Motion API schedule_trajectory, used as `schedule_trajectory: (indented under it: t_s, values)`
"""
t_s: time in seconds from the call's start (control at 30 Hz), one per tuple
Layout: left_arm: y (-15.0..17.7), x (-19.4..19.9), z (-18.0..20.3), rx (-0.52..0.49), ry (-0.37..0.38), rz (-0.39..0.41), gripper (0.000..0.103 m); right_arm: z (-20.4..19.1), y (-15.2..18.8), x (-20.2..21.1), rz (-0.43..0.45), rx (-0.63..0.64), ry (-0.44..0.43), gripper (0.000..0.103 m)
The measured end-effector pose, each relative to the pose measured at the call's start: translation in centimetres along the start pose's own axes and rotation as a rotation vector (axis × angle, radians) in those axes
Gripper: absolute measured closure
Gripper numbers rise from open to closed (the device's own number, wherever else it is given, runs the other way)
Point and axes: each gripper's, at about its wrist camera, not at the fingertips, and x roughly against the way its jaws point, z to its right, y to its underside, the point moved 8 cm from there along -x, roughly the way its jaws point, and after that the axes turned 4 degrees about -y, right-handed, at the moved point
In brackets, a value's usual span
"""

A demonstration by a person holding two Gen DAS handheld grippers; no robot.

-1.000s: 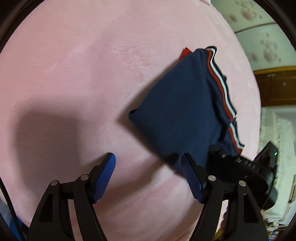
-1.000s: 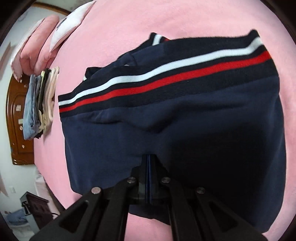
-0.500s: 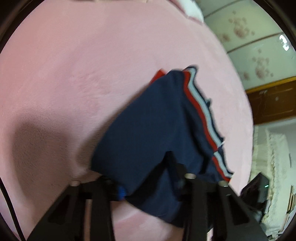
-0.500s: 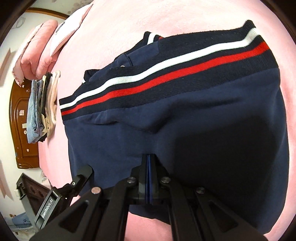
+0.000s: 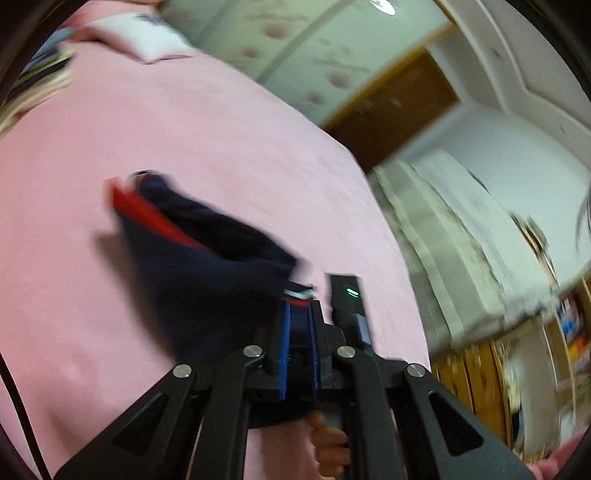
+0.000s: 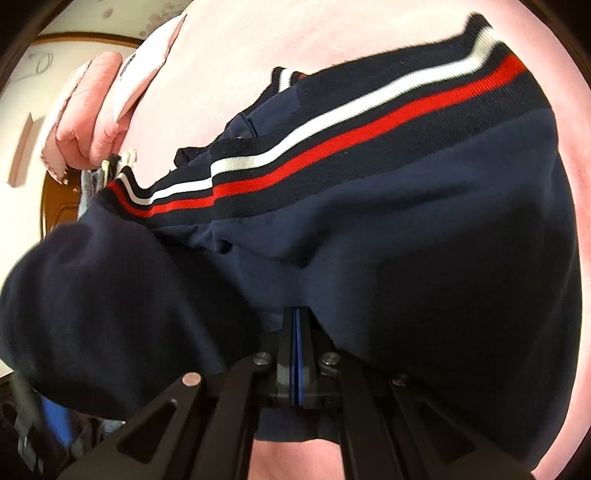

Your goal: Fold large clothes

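Pink bedding fills both views, pillows at the far end. Left gripper is clenched on the navy sweatshirt's near edge, right gripper likewise, lifting the folded garment off the bed. It looks soft, thick, droopy; the ribbed striped hem probably offers the firmest hold.

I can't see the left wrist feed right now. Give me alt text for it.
The left gripper is shut on the edge of a folded navy garment with red and white trim, lifted above a pink bedspread. A white pillow lies at the far end. The picture is blurred by motion.
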Motion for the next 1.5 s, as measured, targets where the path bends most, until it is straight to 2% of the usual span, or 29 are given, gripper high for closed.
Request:
schedule_trajectory:
  t_s: [0.07,0.13,0.23,0.27,0.3,0.33,0.37,0.4,0.53,0.63,0.73,0.83,0.87,0.93,0.97,1.0,1.1,1.2,1.33,1.4,1.5]
  values:
    - [0.7,-0.8,0.2,-0.007,-0.039,-0.043,0.096,0.2,0.2,0.2,-0.008,-0.009,-0.014,0.103]
    - [0.5,-1.2,-0.9,0.041,-0.087,-0.059,0.094,0.3,0.4,0.3,-0.013,-0.011,-0.014,0.103]
    - [1.2,-0.4,-3.6,0.161,-0.152,-0.07,0.079,0.5,0.7,0.6,-0.027,-0.011,-0.03,0.103]
    - [1.6,0.2,-5.0,0.214,-0.199,-0.07,0.066,0.5,0.7,0.6,-0.029,-0.011,-0.031,0.103]
    - [2.5,1.3,-6.0,0.237,-0.229,-0.071,0.05,0.7,0.8,0.7,-0.032,-0.011,-0.036,0.103]
    - [3.2,1.8,-7.3,0.268,-0.276,-0.072,0.039,0.7,0.8,0.8,-0.035,-0.012,-0.036,0.103]
    - [4.0,2.7,-8.8,0.311,-0.339,-0.074,0.03,0.6,0.7,0.7,-0.035,-0.012,-0.034,0.103]
    - [4.5,2.9,-9.6,0.333,-0.367,-0.078,0.027,0.6,0.8,0.7,-0.035,-0.008,-0.028,0.103]
    - [7.9,4.9,-15.4,0.49,-0.531,-0.138,0.02,0.4,0.9,0.6,-0.032,0.002,-0.007,0.103]
    - [10.1,5.7,-18.6,0.605,-0.614,-0.154,0.02,0.2,0.9,0.5,-0.036,0.005,0.001,0.103]
    - [10.3,5.3,-20.1,0.663,-0.554,-0.091,0.02,-0.1,0.8,0.1,-0.043,0.013,0.013,0.103]
    - [8.5,4.3,-20.1,0.655,-0.505,-0.015,0.02,-0.4,0.8,-0.1,-0.05,0.029,0.032,0.103]
    - [7.5,3.7,-20.1,0.654,-0.466,0.023,0.024,-0.5,0.7,-0.2,-0.052,0.035,0.037,0.103]
    - [6.2,2.7,-20.0,0.658,-0.438,0.047,0.042,-0.6,0.6,-0.4,-0.056,0.043,0.05,0.103]
    - [5.8,1.9,-20.1,0.649,-0.442,0.04,0.06,-0.6,0.6,-0.4,-0.056,0.045,0.054,0.103]
    - [5.4,1.3,-19.9,0.629,-0.436,0.035,0.07,-0.8,0.6,-0.6,-0.054,0.045,0.058,0.103]
    - [4.0,1.7,-18.1,0.563,-0.44,0.064,0.074,-1.1,0.7,-0.6,-0.04,0.032,0.066,0.103]
    - [2.7,2.9,-15.0,0.428,-0.391,0.098,0.075,-1.0,0.7,-0.7,-0.029,0.012,0.065,0.103]
    - [1.3,3.3,-8.8,0.096,-0.316,0.042,0.076,-0.7,0.6,-0.2,-0.015,-0.008,0.044,0.103]
    - [1.1,2.5,-5.1,-0.109,-0.271,-0.006,0.076,-0.3,0.6,0.1,-0.002,-0.02,0.026,0.103]
    - [1.9,1.0,-1.5,-0.338,-0.23,-0.064,0.076,0.7,0.6,1.8,0.057,-0.062,0.007,0.103]
